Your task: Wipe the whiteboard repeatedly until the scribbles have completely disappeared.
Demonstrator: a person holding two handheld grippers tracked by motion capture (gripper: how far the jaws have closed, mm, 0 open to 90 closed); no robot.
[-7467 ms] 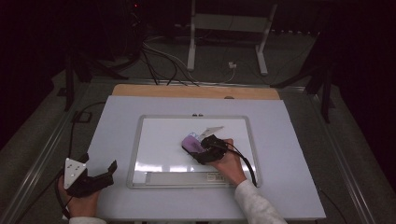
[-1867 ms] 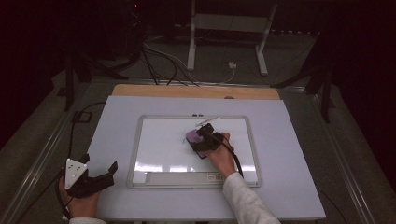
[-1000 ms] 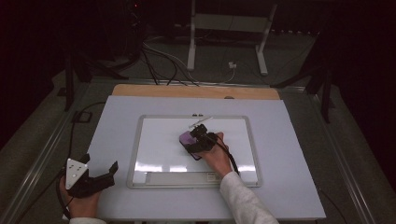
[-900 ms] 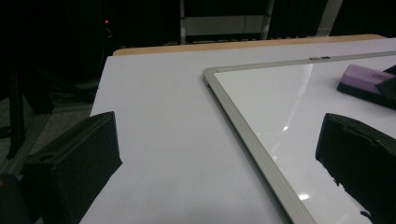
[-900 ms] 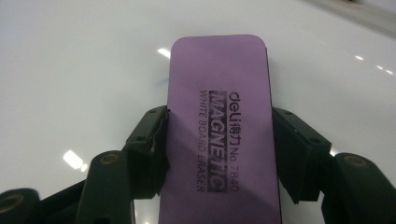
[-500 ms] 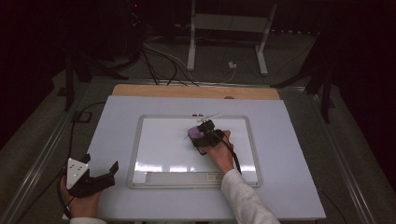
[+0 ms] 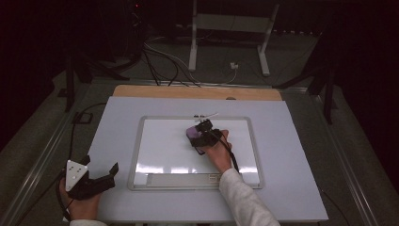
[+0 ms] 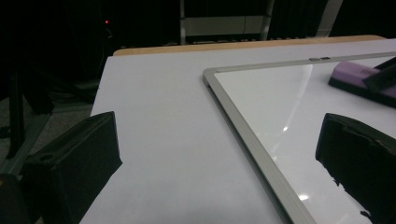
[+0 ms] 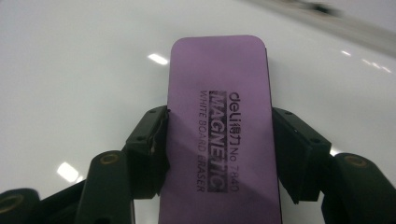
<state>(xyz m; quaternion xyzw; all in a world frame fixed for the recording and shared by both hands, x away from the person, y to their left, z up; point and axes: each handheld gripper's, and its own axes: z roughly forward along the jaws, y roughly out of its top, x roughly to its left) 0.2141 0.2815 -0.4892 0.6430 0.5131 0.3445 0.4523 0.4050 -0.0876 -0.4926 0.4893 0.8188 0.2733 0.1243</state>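
Since the earliest frame we are seeing our right gripper and the purple eraser sitting farther up the whiteboard, nearer its top rail, after sliding back and forth across the upper middle of the board over the last two seconds; our left gripper is staying where it was, at the near left corner of the tabletop. We are pinching the eraser between the right gripper's fingers, which are pressing on its two long sides, one on each flank, while its printed purple top is facing the camera in the right gripper view. We are holding the eraser flat against the glossy white surface of the whiteboard, in the upper middle part of the board, a little right of centre and just below the top frame. We are resting our right hand behind the gripper, with the white sleeve running back toward the near edge. We are keeping the left gripper's fingers spread wide with nothing between them, pointing across the pale tabletop toward the whiteboard's silver frame, well apart from the eraser.
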